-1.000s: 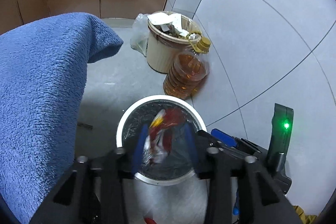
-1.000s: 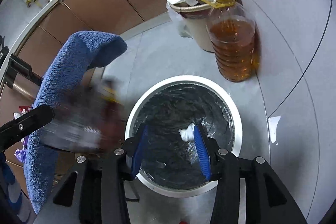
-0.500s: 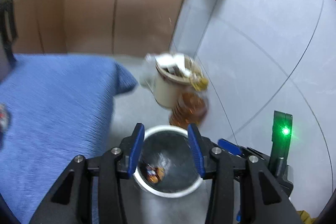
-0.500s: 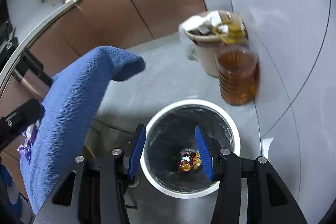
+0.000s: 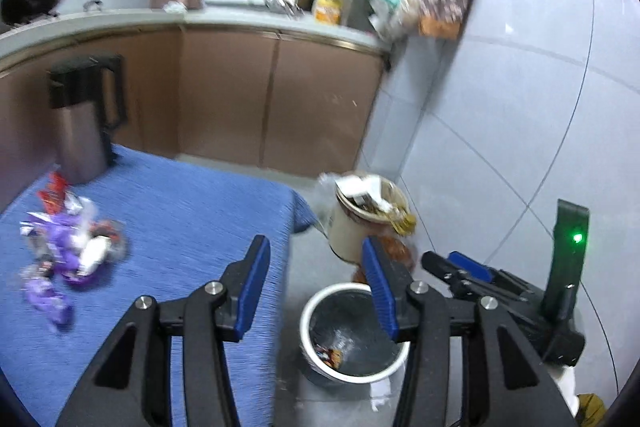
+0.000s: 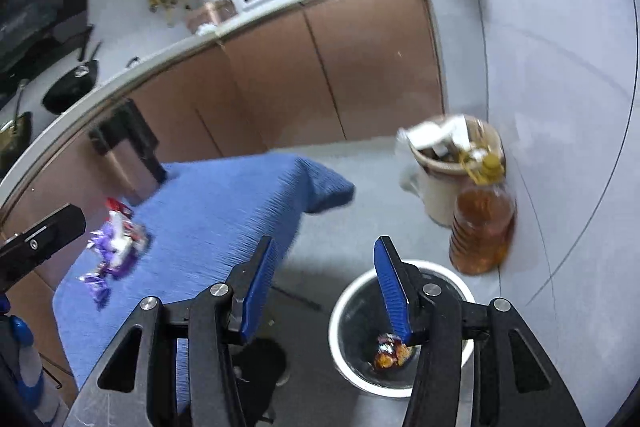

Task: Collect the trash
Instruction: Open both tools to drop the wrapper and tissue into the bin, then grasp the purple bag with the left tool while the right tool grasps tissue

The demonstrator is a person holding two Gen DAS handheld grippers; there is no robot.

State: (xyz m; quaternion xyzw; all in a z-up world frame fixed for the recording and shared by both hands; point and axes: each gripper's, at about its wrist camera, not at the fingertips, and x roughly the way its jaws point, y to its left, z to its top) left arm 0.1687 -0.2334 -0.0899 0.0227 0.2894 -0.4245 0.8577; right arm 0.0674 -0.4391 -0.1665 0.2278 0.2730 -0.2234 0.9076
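Blue fleece-covered table [image 5: 188, 227] fills the left of both views, grey tile floor to its right. On the floor just off the table edge stands the white-rimmed bin [image 5: 310, 311] with a black liner; one crumpled red-orange wrapper [image 6: 390, 349] lies at its bottom. Behind it a beige bucket [image 5: 348, 231] stuffed with paper scraps sits against the wall, with an amber oil bottle [image 6: 482, 227] touching it. A steel thermos jug [image 5: 80, 131] stands at the table's far corner.

Remaining trash: a loose pile of wrappers [image 5: 68, 247], purple, red and white, on the table's left part, well apart from the bin. A purple one [image 6: 96, 287] lies a little off from the pile; blur is heavy, so the count is unclear.

Left gripper [image 5: 316, 287]: jaws opening, nothing between them. Right gripper [image 6: 324, 291]: jaws opening too, empty, with the bin below its right finger.

Handling, as a judgement: the wrappers are thin foil or plastic film, near weightless, soft, crinkly and slick. They won't break but can slide out of a shallow pinch or drag their neighbours along. Best taken at a raised crumple or twisted end, pads closing fully across the fold, not on a flat face lying against the fleece. The stray purple one looks the easiest pick.
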